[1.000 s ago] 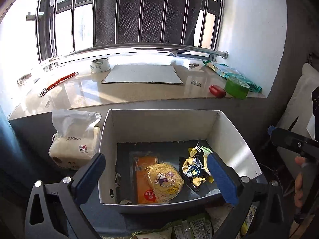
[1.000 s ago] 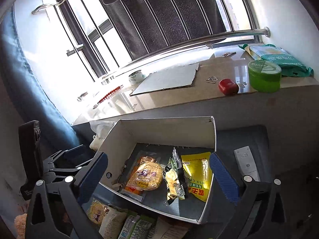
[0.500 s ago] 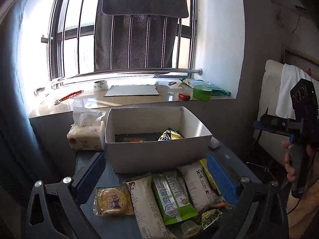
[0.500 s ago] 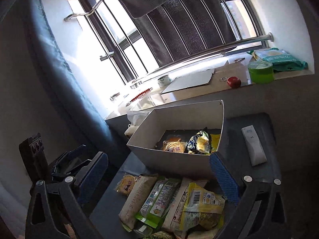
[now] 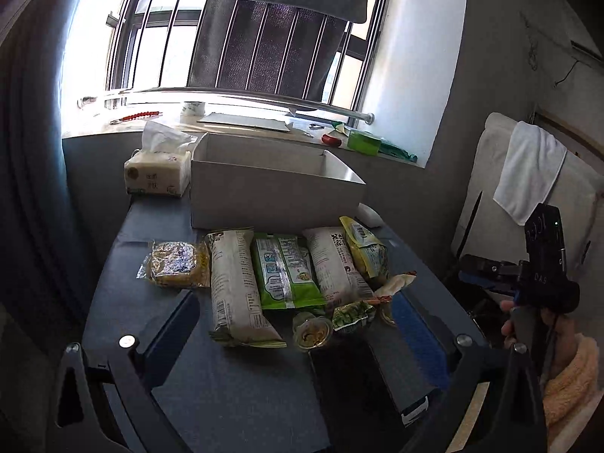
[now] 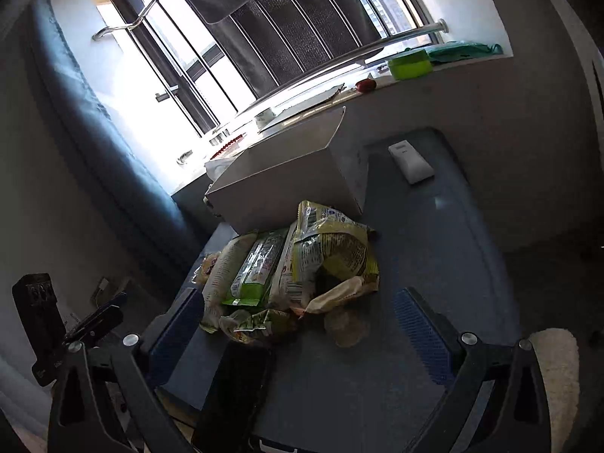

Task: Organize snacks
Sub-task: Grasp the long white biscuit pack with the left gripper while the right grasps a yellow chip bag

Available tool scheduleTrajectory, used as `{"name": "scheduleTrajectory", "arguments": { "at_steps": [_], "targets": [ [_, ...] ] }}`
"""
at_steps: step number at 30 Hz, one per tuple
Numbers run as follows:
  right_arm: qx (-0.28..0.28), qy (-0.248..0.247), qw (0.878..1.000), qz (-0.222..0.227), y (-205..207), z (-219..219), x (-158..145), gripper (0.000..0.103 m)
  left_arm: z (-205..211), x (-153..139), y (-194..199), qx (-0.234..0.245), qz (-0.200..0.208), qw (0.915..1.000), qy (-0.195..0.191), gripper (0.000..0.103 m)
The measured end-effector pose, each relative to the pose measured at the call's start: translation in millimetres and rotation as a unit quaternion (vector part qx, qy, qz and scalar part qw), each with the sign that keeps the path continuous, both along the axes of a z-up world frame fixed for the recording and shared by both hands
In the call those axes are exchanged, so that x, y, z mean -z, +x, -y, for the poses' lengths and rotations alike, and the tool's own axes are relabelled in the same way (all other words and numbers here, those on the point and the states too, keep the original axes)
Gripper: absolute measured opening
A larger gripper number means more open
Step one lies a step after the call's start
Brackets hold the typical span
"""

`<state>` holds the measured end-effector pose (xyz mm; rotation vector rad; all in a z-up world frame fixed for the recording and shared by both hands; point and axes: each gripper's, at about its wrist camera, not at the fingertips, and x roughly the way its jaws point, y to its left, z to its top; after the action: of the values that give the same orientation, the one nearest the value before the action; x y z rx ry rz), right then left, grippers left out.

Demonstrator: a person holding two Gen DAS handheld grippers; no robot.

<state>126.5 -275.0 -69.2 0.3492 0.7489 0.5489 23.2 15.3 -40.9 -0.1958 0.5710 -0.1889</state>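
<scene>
Both claws wide and empty over the snack pile

The left gripper [image 5: 298, 334] and right gripper [image 6: 302, 324] hover with jaws spread — the snack packets [image 5: 281, 268] lie in a heap on the dark table [image 5: 226, 396], just near of the white box [image 5: 271, 196]; a tissue pack [image 5: 158, 175] sits left of the box.

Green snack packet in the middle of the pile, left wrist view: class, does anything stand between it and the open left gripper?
Nothing visible does. The flat green plastic snack packet lies face up in the row, ahead of the left gripper, whose jaws are spread. A small clear round cup sits just before its near end, slightly right.
</scene>
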Motion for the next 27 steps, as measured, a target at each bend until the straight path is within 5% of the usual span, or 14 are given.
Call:
{"name": "scheduleTrajectory", "arguments": {
  "at_steps": [13,19,22,27],
  "targets": [
    [-0.049,-0.019,0.994,-0.1,132,-47,50,0.103,-20,5,10,-0.029,-0.021,0.9994,0.0,0.103],
    [-0.068,-0.045,0.989,-0.127,152,-64,71,0.102,-22,11,14,-0.033,-0.033,0.9989,0.003,0.103],
    [-0.067,-0.05,0.99,-0.116,149,-62,73,0.068,-26,16,19,-0.035,-0.043,0.9984,-0.004,0.103],
    [-0.061,-0.037,0.994,-0.082,131,-47,55,0.06,-30,26,36,-0.032,-0.067,0.9971,-0.019,0.103]
  ]
}}
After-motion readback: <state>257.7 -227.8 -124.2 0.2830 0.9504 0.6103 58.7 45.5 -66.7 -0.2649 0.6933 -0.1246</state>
